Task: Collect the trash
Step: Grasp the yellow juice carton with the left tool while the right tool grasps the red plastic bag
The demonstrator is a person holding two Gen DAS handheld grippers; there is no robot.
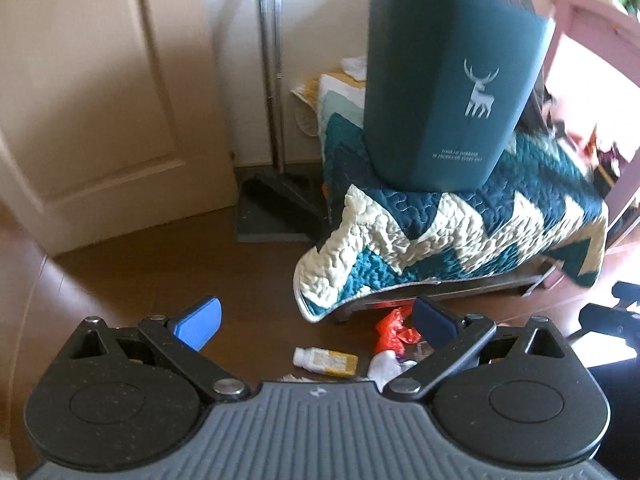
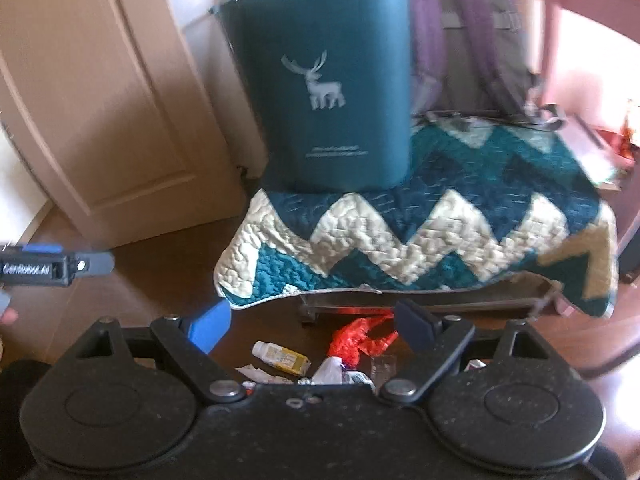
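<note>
Your left gripper (image 1: 316,326) and right gripper (image 2: 312,326) both have jaws apart, holding nothing. The trash (image 2: 362,338) lies on the floor below them; the teal bin (image 2: 328,92) seems to stand on the quilt (image 2: 400,232).

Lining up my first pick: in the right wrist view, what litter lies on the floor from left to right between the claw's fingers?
Crumpled white paper scrap → small white and yellow bottle → white wrapper → red plastic bag. All sit on the brown floor below the quilt edge.

Home bedroom: quilt-covered bed (image 1: 460,232), door (image 1: 100,92).
</note>
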